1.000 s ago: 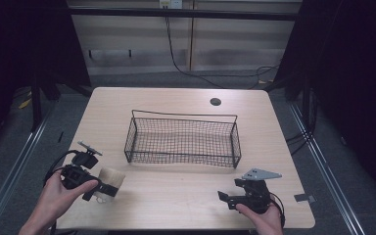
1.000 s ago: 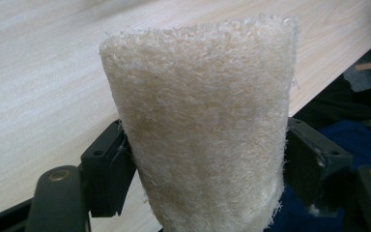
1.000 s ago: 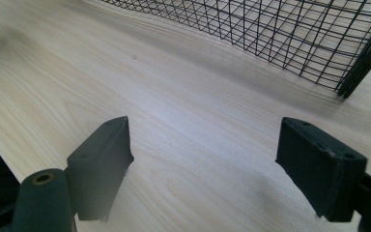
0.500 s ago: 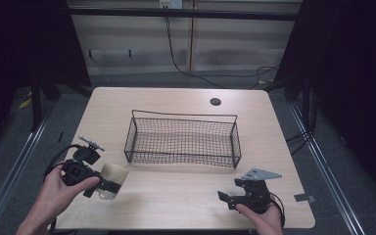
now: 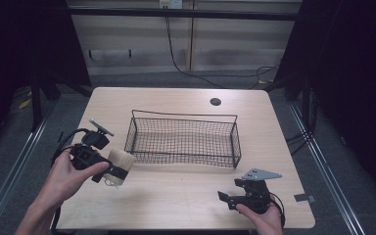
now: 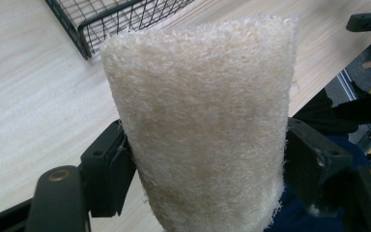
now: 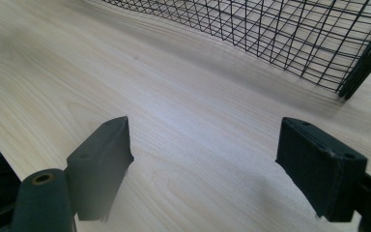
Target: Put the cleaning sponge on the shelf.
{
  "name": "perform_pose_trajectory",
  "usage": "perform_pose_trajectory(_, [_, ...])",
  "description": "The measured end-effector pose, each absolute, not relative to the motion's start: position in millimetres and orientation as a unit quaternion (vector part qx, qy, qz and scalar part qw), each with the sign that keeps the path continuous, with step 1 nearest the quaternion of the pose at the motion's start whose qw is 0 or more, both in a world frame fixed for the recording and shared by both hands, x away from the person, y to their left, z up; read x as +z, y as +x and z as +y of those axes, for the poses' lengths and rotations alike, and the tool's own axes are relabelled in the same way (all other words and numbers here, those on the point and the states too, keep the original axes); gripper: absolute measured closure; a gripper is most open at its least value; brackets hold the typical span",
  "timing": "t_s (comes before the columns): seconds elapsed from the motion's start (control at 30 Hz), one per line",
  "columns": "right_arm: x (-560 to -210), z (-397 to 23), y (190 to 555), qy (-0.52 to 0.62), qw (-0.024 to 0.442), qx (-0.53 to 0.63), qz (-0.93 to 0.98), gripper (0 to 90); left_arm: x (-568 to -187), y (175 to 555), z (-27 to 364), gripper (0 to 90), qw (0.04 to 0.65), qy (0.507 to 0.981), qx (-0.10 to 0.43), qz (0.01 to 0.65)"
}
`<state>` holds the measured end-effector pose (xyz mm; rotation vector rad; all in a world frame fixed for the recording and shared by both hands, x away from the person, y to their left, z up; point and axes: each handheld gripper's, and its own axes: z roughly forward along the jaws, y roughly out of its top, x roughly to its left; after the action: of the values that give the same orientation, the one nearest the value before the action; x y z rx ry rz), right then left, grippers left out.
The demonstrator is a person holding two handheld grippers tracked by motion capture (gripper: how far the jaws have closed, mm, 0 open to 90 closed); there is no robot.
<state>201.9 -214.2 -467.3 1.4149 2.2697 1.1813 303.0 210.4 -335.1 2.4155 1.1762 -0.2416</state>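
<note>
A cream loofah sponge (image 5: 118, 166) is clamped between the jaws of the left gripper (image 5: 108, 169) just left of the wire basket (image 5: 183, 142), seemingly for dropping inside, while the right gripper (image 5: 231, 198) is rested wide open and empty near the basket's front right corner.

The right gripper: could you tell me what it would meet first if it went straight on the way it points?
Probably the wire basket. The right gripper has open jaws with bare table ahead, then the basket's mesh wall; depth is uncertain.
</note>
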Motion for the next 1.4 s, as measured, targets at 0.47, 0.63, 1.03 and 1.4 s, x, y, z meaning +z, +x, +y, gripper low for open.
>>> perform_pose_trajectory(0.47, [-467, -214, 202, 0.477, 0.109, 0.403, 0.773, 19.1, -313, 324, 192, 26.6, 0.218, 0.878, -0.081, 0.419])
perform_pose_trajectory(0.63, [-468, -214, 202, 0.478, 0.108, 0.403, 0.773, 19.0, -310, 333, 185, 26.6, 0.215, 0.88, -0.08, 0.415])
perform_pose_trajectory(1.03, [-468, -214, 202, 0.478, 0.105, 0.403, 0.773, 18.9, -292, 355, 175, 26.7, 0.224, 0.869, -0.076, 0.435])
perform_pose_trajectory(1.4, [-468, -214, 202, 0.477, 0.104, 0.404, 0.774, 18.9, -286, 371, 161, 26.6, 0.237, 0.86, -0.074, 0.447])
